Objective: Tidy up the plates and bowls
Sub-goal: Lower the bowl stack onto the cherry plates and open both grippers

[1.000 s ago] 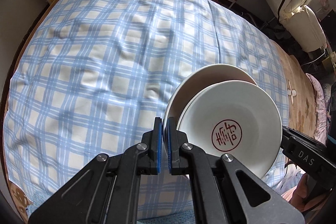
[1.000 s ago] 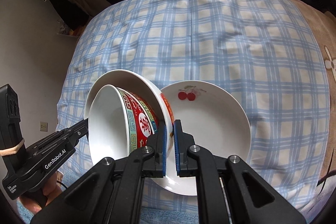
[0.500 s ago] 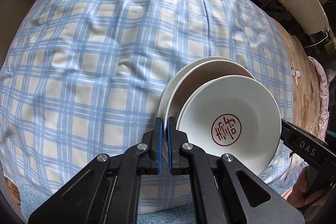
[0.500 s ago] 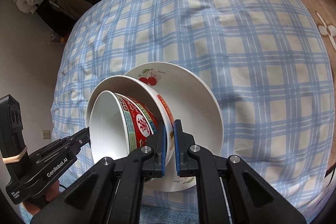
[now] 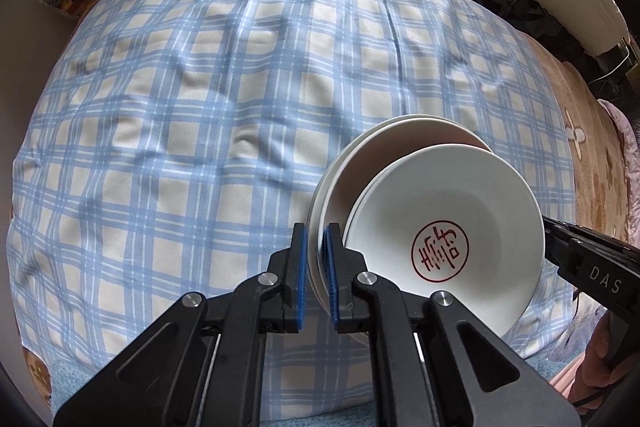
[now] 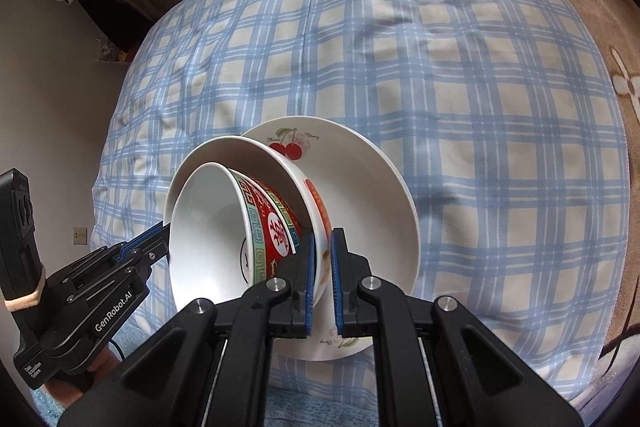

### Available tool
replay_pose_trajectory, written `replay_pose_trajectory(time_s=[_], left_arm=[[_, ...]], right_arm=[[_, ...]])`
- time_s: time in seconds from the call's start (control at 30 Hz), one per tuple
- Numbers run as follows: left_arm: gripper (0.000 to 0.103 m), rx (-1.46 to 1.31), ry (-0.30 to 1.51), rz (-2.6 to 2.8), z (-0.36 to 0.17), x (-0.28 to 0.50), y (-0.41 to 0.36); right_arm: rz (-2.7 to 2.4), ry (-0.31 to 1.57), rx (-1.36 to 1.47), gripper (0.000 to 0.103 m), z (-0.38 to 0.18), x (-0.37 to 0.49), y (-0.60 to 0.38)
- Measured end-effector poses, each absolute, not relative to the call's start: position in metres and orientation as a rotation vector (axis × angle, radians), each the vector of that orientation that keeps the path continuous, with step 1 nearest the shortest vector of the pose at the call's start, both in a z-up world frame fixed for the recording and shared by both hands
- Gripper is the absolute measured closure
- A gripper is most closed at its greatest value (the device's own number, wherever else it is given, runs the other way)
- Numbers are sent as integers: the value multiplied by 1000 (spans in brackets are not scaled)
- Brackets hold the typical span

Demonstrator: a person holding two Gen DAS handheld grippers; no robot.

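A: Left gripper (image 5: 316, 267), jaws?

B: Opening right now. The rim of the outer bowl (image 6: 248, 153) is between the blue pads (image 5: 303, 267), and both pads look to be against it, with no clear gap. So it's grasping, and the clamp is easing.

A: Right gripper (image 6: 322, 267)?

B: Clenched on the same outer bowl, on the rim edge opposite the left gripper. One pad is inside the rim and one is on the red-patterned outside wall.

A: Where are the bowls? Give places off the cherry plate (image 6: 372, 219).

B: Outer bowl is tipped on its side over the left half of the cherry plate, mouth facing left, away from the plate's middle. The inner bowl (image 6: 208, 227) is nested in it and tilted the same way. It has a red and teal band outside and a red seal mark in its well, which shows in the left wrist view.

A: Does the stack touch the cherry plate?

B: Can't tell, the right gripper's fingers hide the low edge. It's either just above the plate or on it.

A: And the plate itself?

B: Flat on the blue checked cloth (image 6: 440, 67), near the cloth's front edge. Its cherry print is at the far rim and shows just past the outer bowl.

A: Anything else near the plate?

B: No, only bare cloth around it. There's clutter and books well beyond the far side.
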State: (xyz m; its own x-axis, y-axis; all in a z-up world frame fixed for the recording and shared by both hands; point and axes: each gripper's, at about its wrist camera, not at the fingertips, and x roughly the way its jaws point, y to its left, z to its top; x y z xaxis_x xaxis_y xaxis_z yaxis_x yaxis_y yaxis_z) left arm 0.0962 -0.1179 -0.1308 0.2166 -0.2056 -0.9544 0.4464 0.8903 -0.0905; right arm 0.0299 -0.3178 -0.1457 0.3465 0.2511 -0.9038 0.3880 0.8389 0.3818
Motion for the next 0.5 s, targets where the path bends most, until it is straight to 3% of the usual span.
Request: replay_pose_trajectory(time_s=[0.07, 0.27, 0.33, 0.4, 0.47, 0.5], left_arm=[[90, 250, 1233, -449, -122, 94, -119], [84, 286, 1171, -439, -105, 86, -115], [80, 304, 1129, -429, -98, 80, -112], [70, 314, 1079, -421, -89, 73, -107], [66, 328, 1019, -409, -80, 66, -101], [59, 334, 989, -400, -75, 63, -98]], right_arm=[[-89, 1216, 621, 92, -139, 27, -320], [-105, 1179, 608, 73, -122, 14, -323], [-82, 1162, 623, 54, -117, 8, -324], [-56, 1140, 638, 47, -111, 1, -325], [-62, 1109, 631, 46, -102, -6, -326], [-64, 1088, 625, 44, -96, -10, -327]])
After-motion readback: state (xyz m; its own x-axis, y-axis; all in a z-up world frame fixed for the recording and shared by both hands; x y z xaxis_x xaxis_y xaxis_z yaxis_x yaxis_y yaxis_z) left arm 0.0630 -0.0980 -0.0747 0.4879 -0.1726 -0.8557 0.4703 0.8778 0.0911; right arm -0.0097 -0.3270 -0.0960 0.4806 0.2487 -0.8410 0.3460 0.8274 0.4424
